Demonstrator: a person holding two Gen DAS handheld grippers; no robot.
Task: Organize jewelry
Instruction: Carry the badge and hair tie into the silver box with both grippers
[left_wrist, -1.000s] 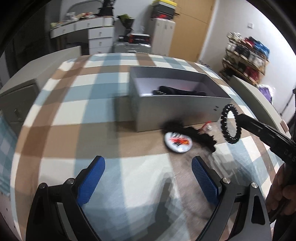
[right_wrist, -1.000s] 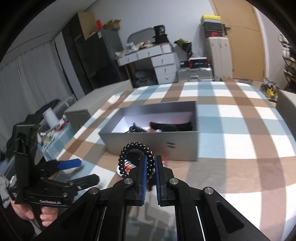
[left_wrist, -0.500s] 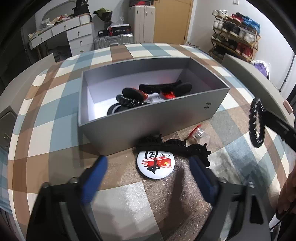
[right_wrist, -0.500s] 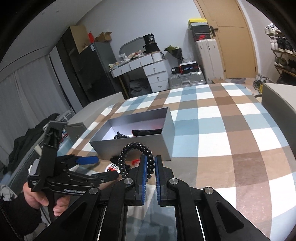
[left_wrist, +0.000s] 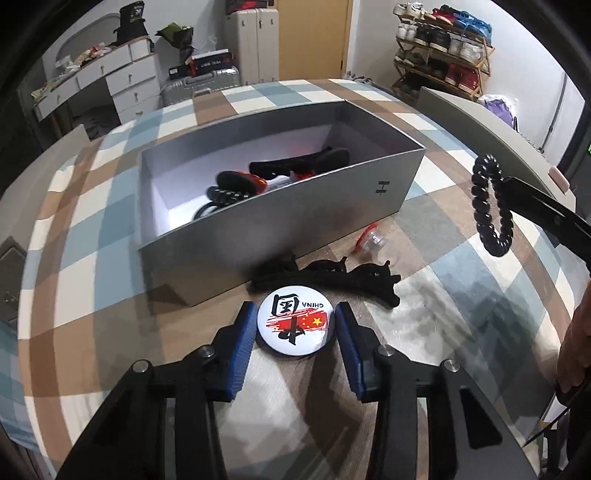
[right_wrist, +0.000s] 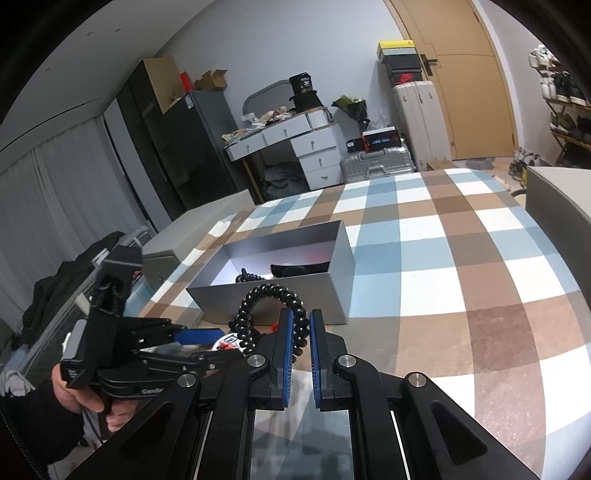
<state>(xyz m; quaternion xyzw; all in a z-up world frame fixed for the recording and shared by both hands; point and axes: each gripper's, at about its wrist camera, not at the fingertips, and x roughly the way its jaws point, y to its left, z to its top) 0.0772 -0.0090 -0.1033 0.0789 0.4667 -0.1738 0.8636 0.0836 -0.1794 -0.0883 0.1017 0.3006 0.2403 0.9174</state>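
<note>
On the plaid tablecloth (left_wrist: 92, 236), the released left gripper (left_wrist: 295, 332) flanks a flat badge (left_wrist: 293, 325); the right gripper (right_wrist: 302, 332) grasps an upright bead bracelet (right_wrist: 271, 314).

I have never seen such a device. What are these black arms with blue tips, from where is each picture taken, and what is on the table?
There is no robot here. A person holds a hand-operated gripper in each hand, and each gripper carries a camera looking forward along its two blue-padded fingers.

In the left camera's picture, the left gripper is open, with its fingers on either side of a round badge lying on the checked tablecloth. Beyond the badge lie a black hair clip, a small clear piece and an open grey box with dark items inside.

In the right camera's picture, the right gripper is shut on a black coil band, held in the air.
</note>
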